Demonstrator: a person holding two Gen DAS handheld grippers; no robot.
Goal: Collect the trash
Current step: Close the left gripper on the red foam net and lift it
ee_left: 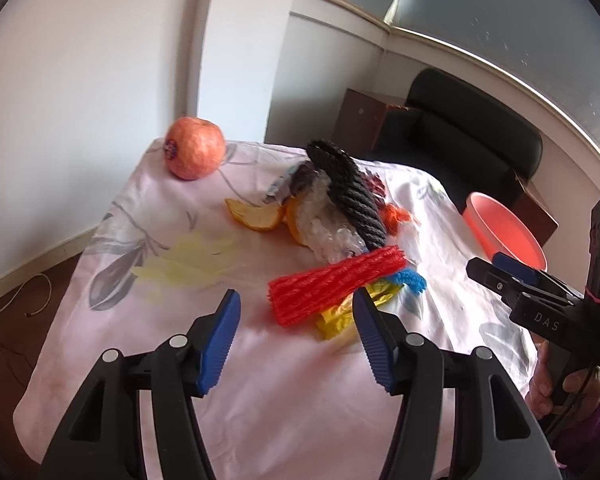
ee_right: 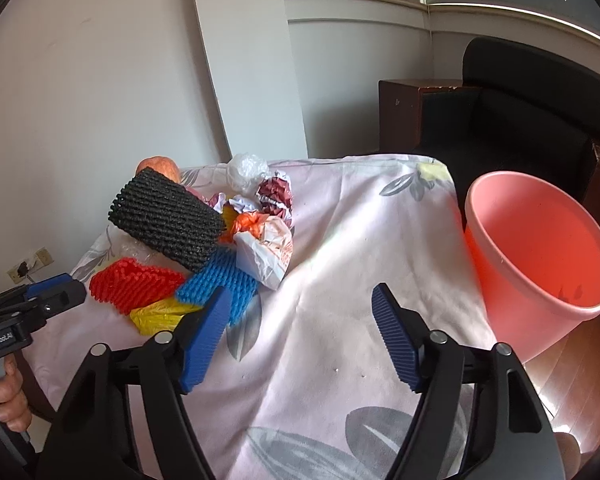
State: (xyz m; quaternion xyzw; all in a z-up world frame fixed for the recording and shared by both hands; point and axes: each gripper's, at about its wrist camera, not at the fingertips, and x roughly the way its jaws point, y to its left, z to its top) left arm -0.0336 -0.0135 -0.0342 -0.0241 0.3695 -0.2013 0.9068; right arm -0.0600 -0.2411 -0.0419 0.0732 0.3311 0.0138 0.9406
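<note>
Trash pile is heaped mid-bench on the pink floral cloth (ee_left: 204,360). Nearest item: red ribbed foam-net sleeve (ee_left: 332,284), lying flat just ahead of the left claw (ee_left: 296,320). Under and beside it a crumpled yellow plastic wrapper (ee_left: 340,316) and a blue foam-net sleeve (ee_right: 220,284) are seen. A black foam-net sleeve (ee_right: 168,220) is propped on top of the heap, over clear crinkled plastic (ee_left: 332,232). Orange peel pieces (ee_left: 256,216) lie on the far-left side; crumpled white and red-printed bags (ee_right: 272,236) sit at the back.

Handling, judged: foam nets are very light, soft, springy, and get squashed by any squeeze; a pinch across the middle of the red sleeve's short width is advised. Wrappers are thin and slippery, so bunched folds are better taken than flat edges. Peel is limp.

Left claw is held wide, nothing between the pads, aimed at the red sleeve. Right claw (ee_right: 300,340) is also wide and empty, over bare cloth between heap and bin.

Salmon-pink round plastic bin (ee_right: 540,248) stands off the bench's right edge, well apart from the pile; it looks nearly empty. A whole apple (ee_left: 194,148) at the far-left corner is probably not trash.
</note>
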